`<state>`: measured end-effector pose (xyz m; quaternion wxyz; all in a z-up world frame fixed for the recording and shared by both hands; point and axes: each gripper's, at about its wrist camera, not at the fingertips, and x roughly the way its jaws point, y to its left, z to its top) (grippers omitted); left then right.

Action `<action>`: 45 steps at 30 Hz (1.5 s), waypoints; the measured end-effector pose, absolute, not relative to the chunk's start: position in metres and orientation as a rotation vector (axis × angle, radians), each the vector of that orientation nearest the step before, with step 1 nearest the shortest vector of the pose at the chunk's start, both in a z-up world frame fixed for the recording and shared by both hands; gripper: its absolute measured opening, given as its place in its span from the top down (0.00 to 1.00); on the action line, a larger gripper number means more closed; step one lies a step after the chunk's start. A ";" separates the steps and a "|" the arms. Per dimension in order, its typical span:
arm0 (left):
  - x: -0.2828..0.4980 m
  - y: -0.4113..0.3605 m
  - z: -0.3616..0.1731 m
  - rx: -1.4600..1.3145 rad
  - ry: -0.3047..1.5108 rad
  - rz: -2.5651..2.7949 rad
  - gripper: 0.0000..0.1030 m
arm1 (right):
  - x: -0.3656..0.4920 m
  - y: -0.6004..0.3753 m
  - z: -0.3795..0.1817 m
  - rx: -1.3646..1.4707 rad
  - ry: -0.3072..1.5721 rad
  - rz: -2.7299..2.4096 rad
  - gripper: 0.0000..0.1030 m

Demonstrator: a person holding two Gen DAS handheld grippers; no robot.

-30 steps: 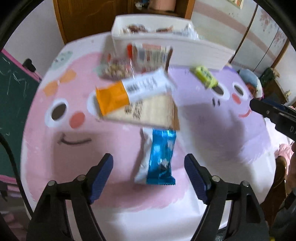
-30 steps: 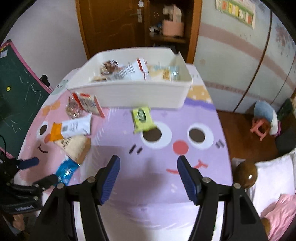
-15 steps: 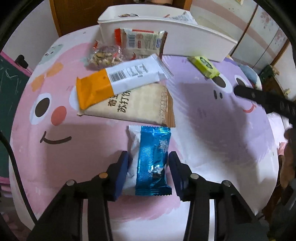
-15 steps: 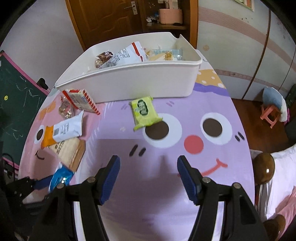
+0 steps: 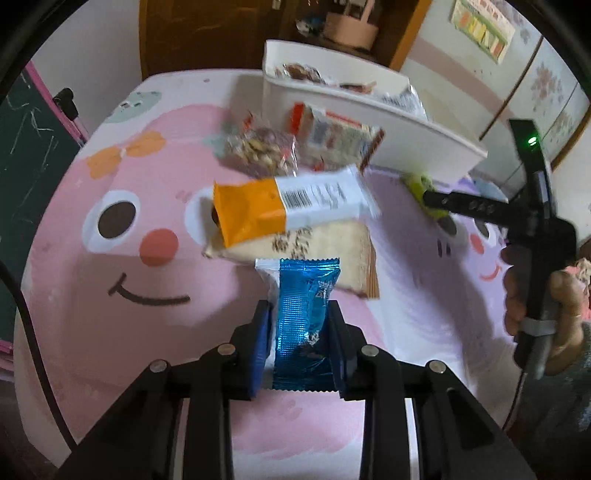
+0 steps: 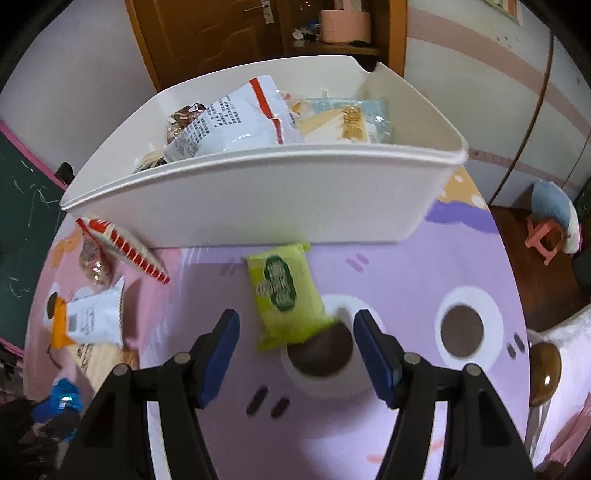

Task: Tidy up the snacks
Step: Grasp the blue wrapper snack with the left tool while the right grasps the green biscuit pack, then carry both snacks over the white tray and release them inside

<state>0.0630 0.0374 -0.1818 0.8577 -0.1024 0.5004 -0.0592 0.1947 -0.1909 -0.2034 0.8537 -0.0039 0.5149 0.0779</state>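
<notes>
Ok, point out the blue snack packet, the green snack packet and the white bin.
blue snack packet [image 5: 303, 317], left wrist view, middle of wrapper
green snack packet [image 6: 282, 291], right wrist view, printed face
white bin [image 6: 258, 199], right wrist view, near wall

Place: a home, likely a child's room
Table: round table [image 6: 424, 280] printed with pink and purple cartoon faces
Far side: wooden door [image 6: 207, 33]; shelf with a pink box [image 6: 345, 26]
Left: green chalkboard [image 5: 26, 155] with pink frame
Right floor: small pink stool [image 6: 546, 236]
Wall: pink-striped wall [image 6: 480, 48]
</notes>
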 end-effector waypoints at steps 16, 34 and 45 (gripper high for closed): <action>0.063 0.046 -0.179 -0.273 1.025 -0.106 0.74 | 0.196 -0.172 -0.215 -0.077 1.068 0.130 0.64; 0.107 0.051 0.051 -0.090 0.704 -0.075 0.73 | 0.153 -0.195 -0.001 0.015 0.772 0.170 0.64; 0.200 0.018 0.112 -0.063 0.676 -0.114 0.73 | 0.216 -0.198 0.128 -0.010 0.582 0.118 0.64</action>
